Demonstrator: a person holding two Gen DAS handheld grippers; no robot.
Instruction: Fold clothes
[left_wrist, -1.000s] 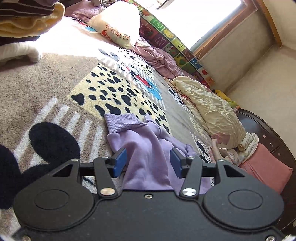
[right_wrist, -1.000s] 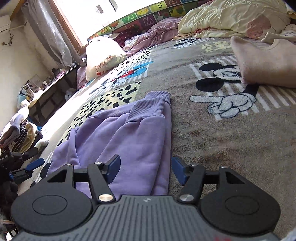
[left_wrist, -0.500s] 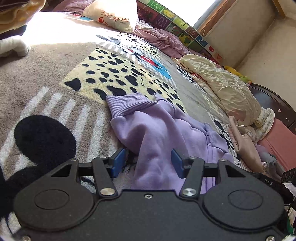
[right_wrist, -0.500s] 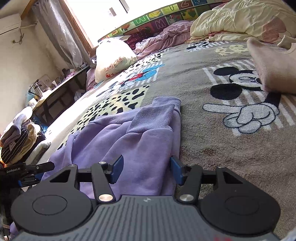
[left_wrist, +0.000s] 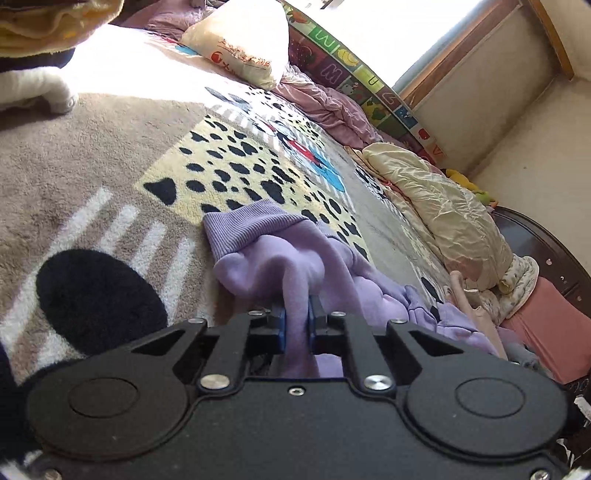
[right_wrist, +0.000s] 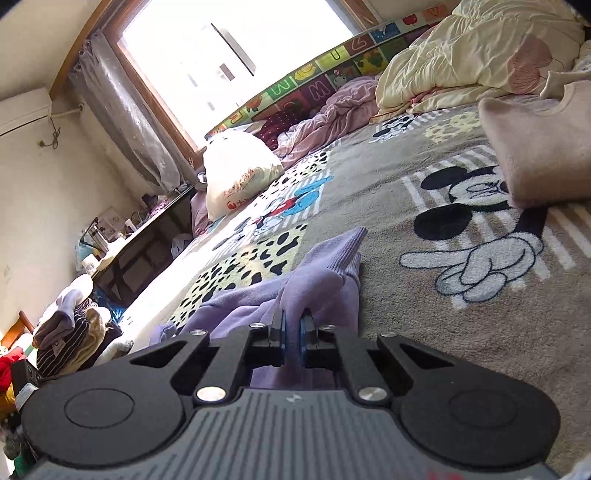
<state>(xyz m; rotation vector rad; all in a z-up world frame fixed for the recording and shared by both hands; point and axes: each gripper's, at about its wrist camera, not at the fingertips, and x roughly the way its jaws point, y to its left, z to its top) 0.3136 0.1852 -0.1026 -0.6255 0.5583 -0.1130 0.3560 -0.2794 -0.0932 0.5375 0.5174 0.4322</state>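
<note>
A lilac sweatshirt (left_wrist: 280, 258) lies crumpled on the cartoon-print blanket (left_wrist: 92, 177), its ribbed hem (left_wrist: 247, 229) toward the far side. My left gripper (left_wrist: 295, 321) is shut on a pinched ridge of its fabric, which rises between the blue pads. In the right wrist view the same lilac sweatshirt (right_wrist: 317, 284) shows a ribbed cuff (right_wrist: 340, 251) ahead, and my right gripper (right_wrist: 291, 328) is shut on a fold of the cloth just behind it. The fabric bunches up around both grips.
A folded beige garment (right_wrist: 535, 147) lies to the right on the blanket (right_wrist: 461, 314). A cream quilt (left_wrist: 443, 206) and pink bedding (left_wrist: 321, 107) line the far edge, with a white pillow (right_wrist: 236, 170) beyond. Stacked clothes (right_wrist: 70, 332) sit at the left edge.
Both grippers were open over the sweatshirt; now both have shut on folds of it, and the cloth is drawn up into ridges at each grip.
</note>
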